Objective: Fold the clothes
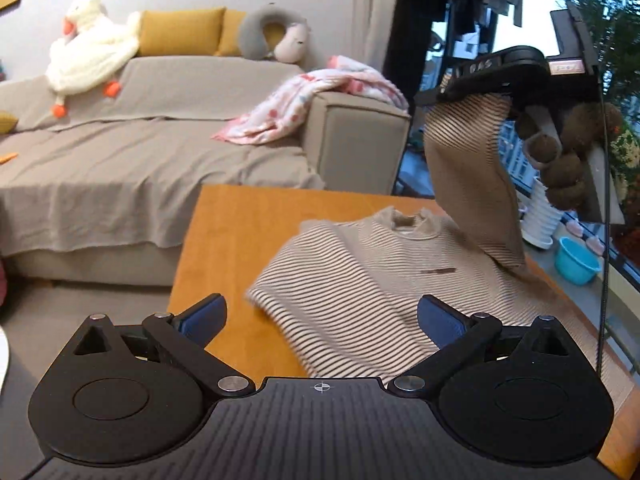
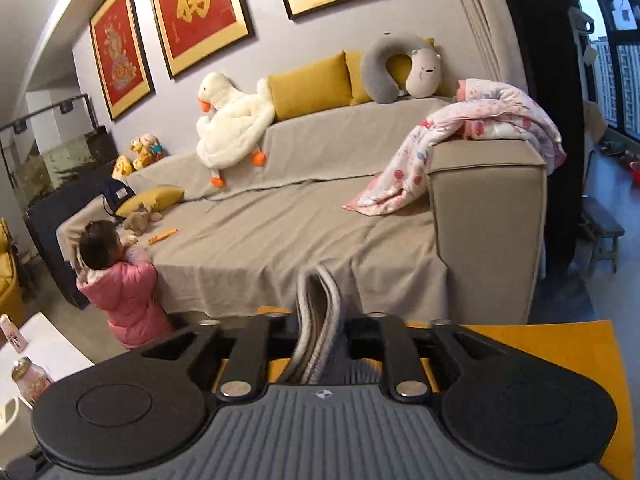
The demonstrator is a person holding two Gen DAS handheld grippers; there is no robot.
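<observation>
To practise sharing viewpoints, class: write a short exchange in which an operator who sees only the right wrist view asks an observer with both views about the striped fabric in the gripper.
Operator: My right gripper pinches striped fabric. What is it part of?
Observer: It is the sleeve of a striped sweater, lifted above the body, which lies on the orange table.
Operator: Is the left gripper holding the sweater too?
Observer: No. The left gripper is open and empty, above the sweater's near edge.
</observation>
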